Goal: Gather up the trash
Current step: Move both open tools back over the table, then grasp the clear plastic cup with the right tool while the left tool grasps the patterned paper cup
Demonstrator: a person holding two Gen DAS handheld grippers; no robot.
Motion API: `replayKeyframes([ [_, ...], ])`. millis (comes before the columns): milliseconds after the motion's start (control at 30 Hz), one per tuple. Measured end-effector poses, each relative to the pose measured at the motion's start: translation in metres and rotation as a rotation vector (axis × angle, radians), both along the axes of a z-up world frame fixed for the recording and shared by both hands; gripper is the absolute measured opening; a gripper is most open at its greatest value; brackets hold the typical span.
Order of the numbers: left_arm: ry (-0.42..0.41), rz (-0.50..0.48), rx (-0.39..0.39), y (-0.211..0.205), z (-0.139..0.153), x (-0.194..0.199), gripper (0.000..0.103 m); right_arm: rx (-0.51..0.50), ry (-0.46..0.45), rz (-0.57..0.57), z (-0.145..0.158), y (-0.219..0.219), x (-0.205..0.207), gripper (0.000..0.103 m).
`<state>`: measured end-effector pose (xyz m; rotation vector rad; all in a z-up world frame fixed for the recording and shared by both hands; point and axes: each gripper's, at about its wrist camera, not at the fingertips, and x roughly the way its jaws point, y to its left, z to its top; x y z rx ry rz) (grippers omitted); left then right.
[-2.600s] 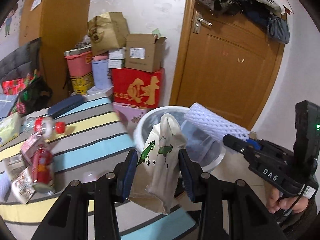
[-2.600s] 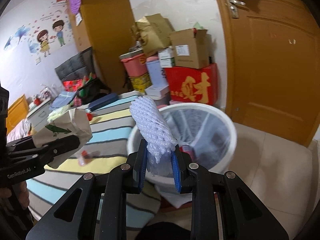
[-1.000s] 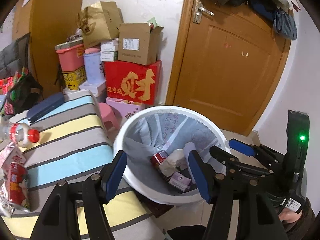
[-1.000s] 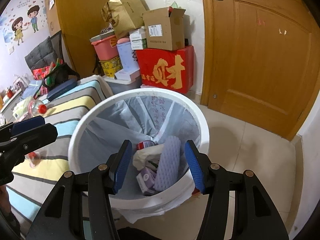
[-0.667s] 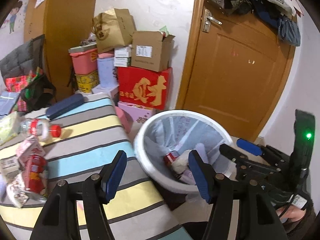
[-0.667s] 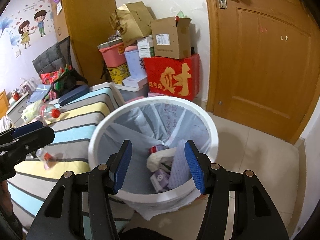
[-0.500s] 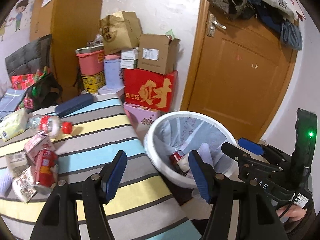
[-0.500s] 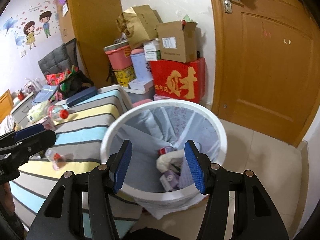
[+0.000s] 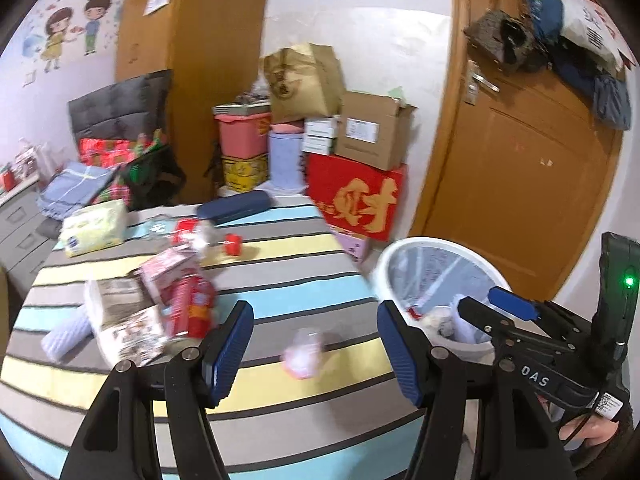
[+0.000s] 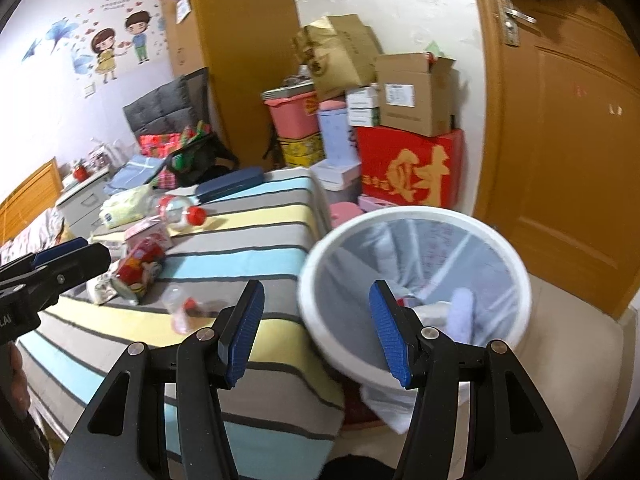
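- Standing apart with nothing between them, the jaws of the left gripper (image 9: 314, 344) hang over the striped bed (image 9: 280, 256); the right gripper (image 10: 316, 330) is spread and empty too.
- Left view: a small clear bottle (image 9: 302, 346) lies at 12 o'clock just past the jaws; a red can (image 9: 190, 310) and torn cartons (image 9: 124, 316) lie at 10 o'clock, a foam sleeve (image 9: 64, 338) farther left.
- Right view alone shows the white bin (image 10: 516, 256) whole, at 1 o'clock beside the bed, with a foam sleeve and wrappers inside.
- Left view catches only part of the bin, behind the right gripper.
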<state>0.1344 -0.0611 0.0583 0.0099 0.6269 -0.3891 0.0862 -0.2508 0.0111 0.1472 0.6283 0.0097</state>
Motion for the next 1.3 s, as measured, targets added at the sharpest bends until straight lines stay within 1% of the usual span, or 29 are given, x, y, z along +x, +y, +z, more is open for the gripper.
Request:
replayKeyframes([
  [67, 0.002, 0.022, -0.008, 0.017, -0.001, -0.001, 0.064, 0.005, -0.001, 0.021, -0.001, 0.008, 0.000, 0.057],
  [300, 0.013, 0.153, -0.021, 0.076, -0.006, -0.003, 0.064, 0.006, 0.013, 0.107, -0.006, 0.039, 0.009, 0.059],
  [500, 0.029, 0.222, -0.022, 0.113, -0.011, 0.000, 0.064, 0.004, 0.038, 0.170, -0.011, 0.062, 0.017, 0.060],
  [633, 0.048, 0.243, -0.029, 0.130, -0.018, 0.004, 0.064, -0.002, 0.070, 0.207, -0.017, 0.076, 0.025, 0.060],
  [767, 0.081, 0.264, -0.029, 0.143, -0.030, 0.012, 0.064, -0.001, 0.116, 0.233, -0.026, 0.087, 0.036, 0.060],
  [900, 0.115, 0.266, -0.030, 0.149, -0.042, 0.022, 0.064, -0.018, 0.150, 0.248, -0.031, 0.097, 0.045, 0.060],
  [1000, 0.123, 0.258, -0.017, 0.150, -0.047, 0.031, 0.064, -0.014, 0.164, 0.249, -0.032, 0.098, 0.048, 0.060],
  [1033, 0.127, 0.253, -0.017, 0.151, -0.049, 0.034, 0.064, -0.010, 0.169, 0.253, -0.033, 0.099, 0.048, 0.059],
  [1067, 0.137, 0.248, -0.014, 0.152, -0.051, 0.040, 0.064, -0.008, 0.178, 0.258, -0.034, 0.100, 0.049, 0.052],
  [1100, 0.141, 0.249, -0.004, 0.153, -0.053, 0.045, 0.064, -0.010, 0.183, 0.261, -0.035, 0.100, 0.050, 0.047],
  [1133, 0.141, 0.246, 0.004, 0.152, -0.054, 0.047, 0.064, -0.016, 0.183, 0.260, -0.035, 0.100, 0.051, 0.038],
  [1167, 0.144, 0.239, 0.013, 0.152, -0.056, 0.051, 0.064, -0.018, 0.183, 0.258, -0.036, 0.101, 0.052, 0.033],
  [1300, 0.162, 0.216, 0.024, 0.151, -0.064, 0.066, 0.064, -0.011, 0.193, 0.271, -0.037, 0.102, 0.053, 0.031],
])
